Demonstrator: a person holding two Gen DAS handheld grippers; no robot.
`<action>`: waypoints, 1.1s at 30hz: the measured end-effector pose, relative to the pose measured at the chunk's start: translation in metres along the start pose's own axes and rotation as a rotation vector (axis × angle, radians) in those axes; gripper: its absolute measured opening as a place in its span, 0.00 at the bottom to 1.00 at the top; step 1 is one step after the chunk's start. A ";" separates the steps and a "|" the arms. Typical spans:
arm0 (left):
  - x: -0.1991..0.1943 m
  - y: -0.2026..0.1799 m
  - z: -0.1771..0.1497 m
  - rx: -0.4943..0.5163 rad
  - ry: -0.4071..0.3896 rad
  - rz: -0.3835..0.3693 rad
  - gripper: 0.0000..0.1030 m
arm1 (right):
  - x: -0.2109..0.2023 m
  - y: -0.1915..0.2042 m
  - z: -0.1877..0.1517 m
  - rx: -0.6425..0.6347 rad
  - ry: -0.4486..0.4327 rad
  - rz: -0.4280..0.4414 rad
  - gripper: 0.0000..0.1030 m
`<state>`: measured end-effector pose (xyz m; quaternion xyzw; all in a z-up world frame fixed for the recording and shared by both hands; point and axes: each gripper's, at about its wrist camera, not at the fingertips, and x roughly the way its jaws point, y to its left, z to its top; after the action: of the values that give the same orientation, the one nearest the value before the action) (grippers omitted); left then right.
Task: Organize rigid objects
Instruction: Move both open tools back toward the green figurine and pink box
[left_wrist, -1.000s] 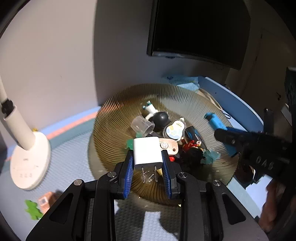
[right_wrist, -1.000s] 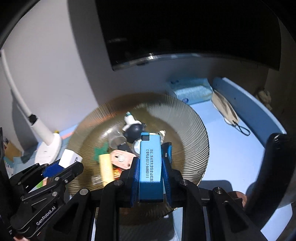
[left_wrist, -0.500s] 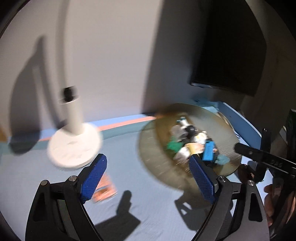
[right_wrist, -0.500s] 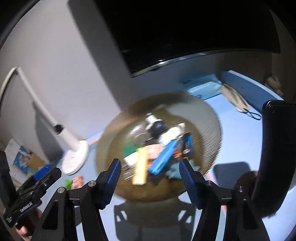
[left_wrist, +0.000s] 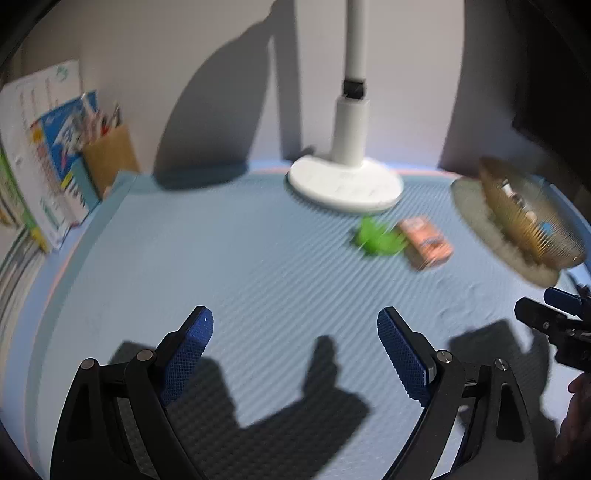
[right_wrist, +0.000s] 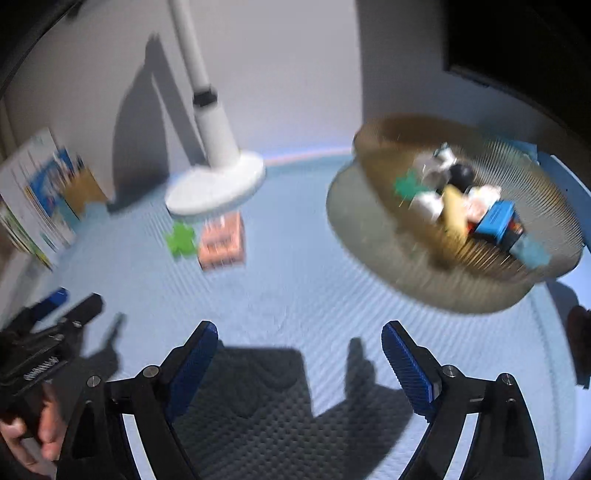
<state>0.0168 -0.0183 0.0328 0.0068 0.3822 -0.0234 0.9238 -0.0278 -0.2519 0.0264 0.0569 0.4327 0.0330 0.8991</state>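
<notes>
Surface and room. A pale blue ribbed mat (left_wrist: 258, 266) covers the desk (left_wrist: 122, 192), which meets a plain light wall (left_wrist: 184, 55). A white lamp (left_wrist: 351, 147) stands on a round base at the back edge, its stem rising out of view. At far left, books and printed sheets (left_wrist: 40, 147) lean beside a brown pen holder (left_wrist: 107, 158). A dark screen (right_wrist: 517, 44) hangs at upper right in the right wrist view.

Writing. Both views are motion-blurred; print on the books and on the orange-pink box (right_wrist: 221, 242) cannot be read.

Task objects. A ribbed amber glass bowl (right_wrist: 535, 177) sits to the right of the lamp and holds a heap of small items: a blue rectangular block (right_wrist: 496, 218) lying on top with its long axis tilted across the bowl, a yellow stick (right_wrist: 452, 210) beside it, a black ball (right_wrist: 461, 173) and a teal piece (right_wrist: 408, 184). On the mat just in front of the lamp base, a green clover-shaped piece (right_wrist: 181, 240) lies beside the orange-pink box; whether they touch cannot be told.

Grippers. The left gripper (left_wrist: 295, 343) hovers over bare mat, its fingers spread wide with nothing between them. The right gripper (right_wrist: 299, 349) has just been opening; its fingers also stand wide and empty. Each gripper appears at the edge of the other's view, with a hand (right_wrist: 29, 435) on the left one.
</notes>
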 end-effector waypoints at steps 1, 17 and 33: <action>0.002 0.002 -0.006 -0.003 0.003 -0.002 0.87 | 0.007 0.002 -0.007 -0.002 0.003 -0.005 0.87; 0.007 0.014 -0.015 -0.064 0.038 -0.079 0.88 | 0.018 0.021 -0.018 -0.124 0.016 -0.057 0.92; 0.017 0.019 -0.005 -0.068 0.120 -0.045 0.88 | 0.031 0.020 -0.011 -0.116 0.115 -0.044 0.96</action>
<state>0.0258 -0.0003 0.0170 -0.0320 0.4375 -0.0308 0.8981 -0.0167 -0.2279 -0.0020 -0.0067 0.4822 0.0417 0.8751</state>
